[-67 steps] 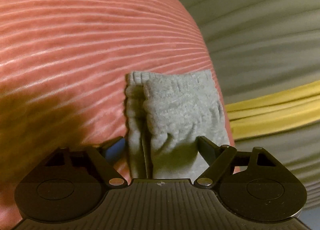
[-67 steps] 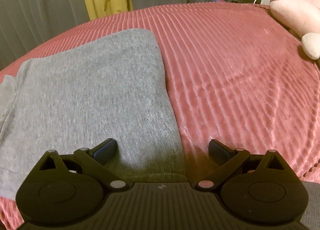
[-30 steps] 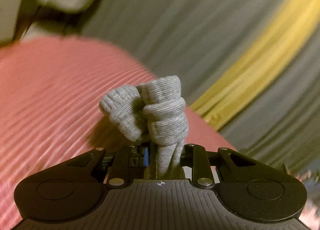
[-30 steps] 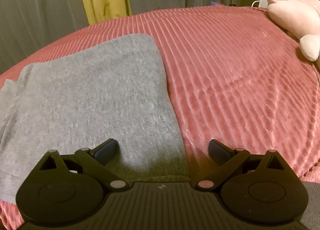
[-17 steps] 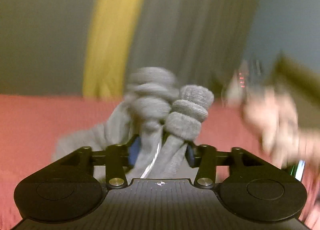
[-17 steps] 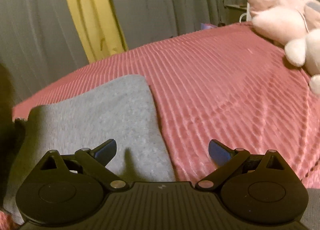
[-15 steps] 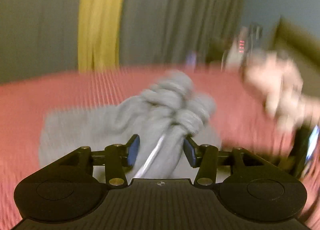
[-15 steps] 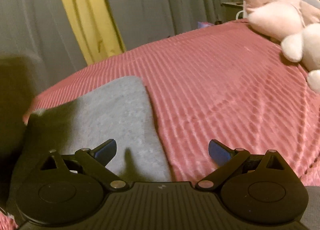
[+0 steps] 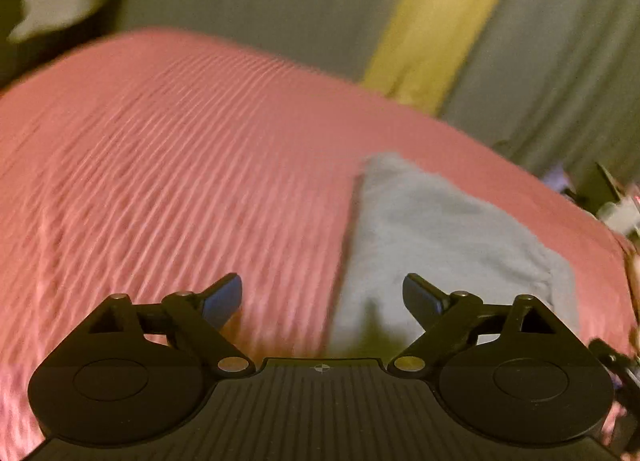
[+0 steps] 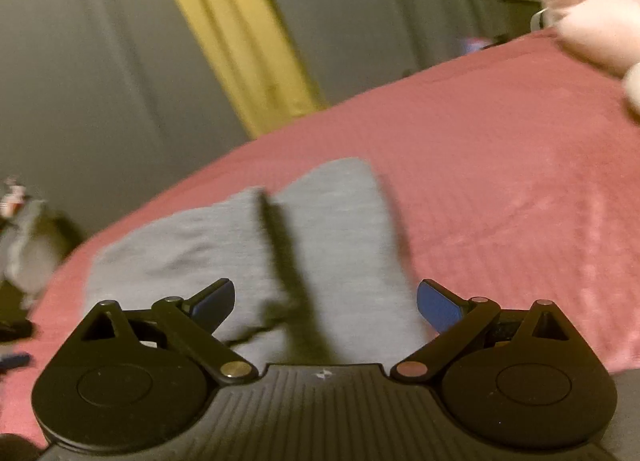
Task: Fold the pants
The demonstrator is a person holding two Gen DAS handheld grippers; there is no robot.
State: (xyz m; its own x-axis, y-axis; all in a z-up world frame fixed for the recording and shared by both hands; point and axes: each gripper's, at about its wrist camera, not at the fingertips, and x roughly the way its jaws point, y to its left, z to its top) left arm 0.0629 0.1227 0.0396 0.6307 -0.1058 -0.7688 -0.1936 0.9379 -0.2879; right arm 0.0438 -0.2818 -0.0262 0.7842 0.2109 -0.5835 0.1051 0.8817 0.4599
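The grey pants [image 9: 444,237] lie folded flat on the pink ribbed bedspread [image 9: 168,165]. In the right wrist view the pants [image 10: 248,245] show a dark shadow line across the folded layers. My left gripper [image 9: 322,297] is open and empty, just above the bedspread at the left edge of the pants. My right gripper [image 10: 324,301] is open and empty, held above the near end of the pants. Both views are blurred by motion.
Grey curtains with a yellow strip [image 10: 236,41] hang behind the bed. A pink plush toy [image 10: 600,29] lies at the far right of the bedspread [image 10: 500,165]. Dark clutter [image 9: 608,201] sits beyond the bed's right edge.
My left gripper carried the bunched pant cuffs over onto the rest of the pants, then opened and let go. My right gripper has lifted and drawn back from the pants.
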